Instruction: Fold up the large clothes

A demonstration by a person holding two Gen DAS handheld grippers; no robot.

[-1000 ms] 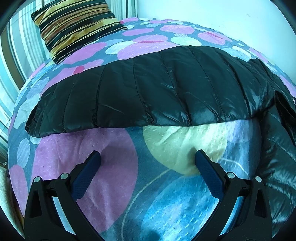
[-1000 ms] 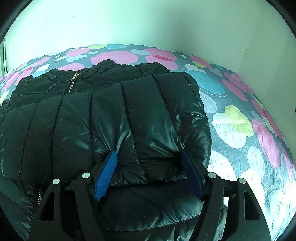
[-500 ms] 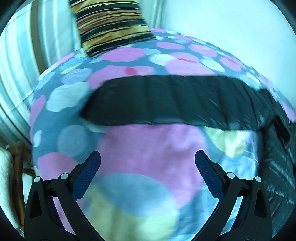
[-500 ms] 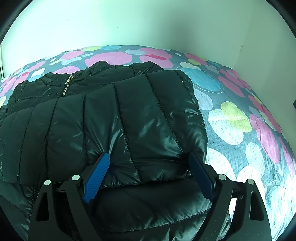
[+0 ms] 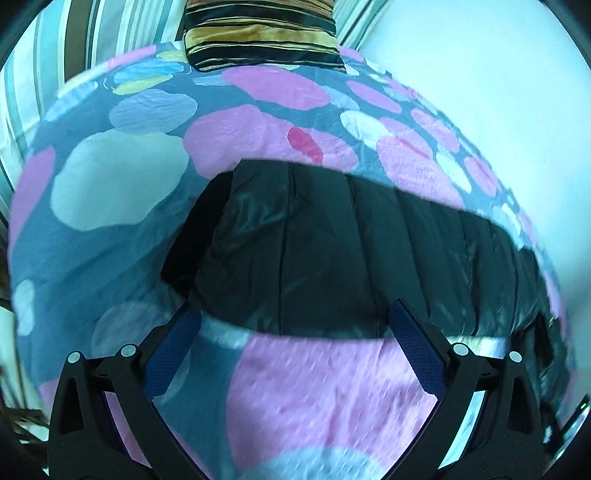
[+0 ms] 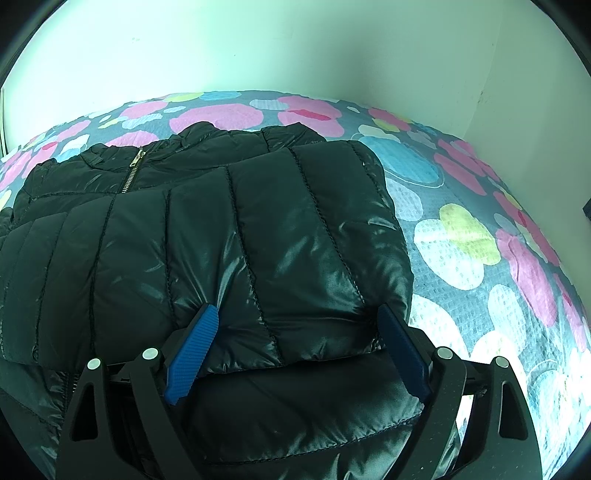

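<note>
A black quilted puffer jacket (image 6: 221, 240) lies on a flower-print bedspread (image 6: 461, 240), zipper (image 6: 131, 173) up and collar toward the wall. One sleeve is folded across its chest. My right gripper (image 6: 297, 310) hovers over that sleeve's near edge, jaws wide open, its blue pads standing on either side of the fabric without pinching it. In the left wrist view the other sleeve (image 5: 332, 240) stretches flat across the bedspread (image 5: 129, 177), with its cuff (image 5: 192, 251) at the left. My left gripper (image 5: 294, 310) is open at the sleeve's near edge, close to the cuff end, holding nothing.
A striped black and gold pillow (image 5: 258, 33) sits at the head of the bed, with striped fabric (image 5: 44, 74) behind it at the left. A pale wall (image 6: 295, 48) runs along the bed's far side and meets a corner at the right.
My left gripper has swung left along the outstretched sleeve to its cuff end and rolled. The right gripper's jaws have widened around the folded sleeve, which lies still.
</note>
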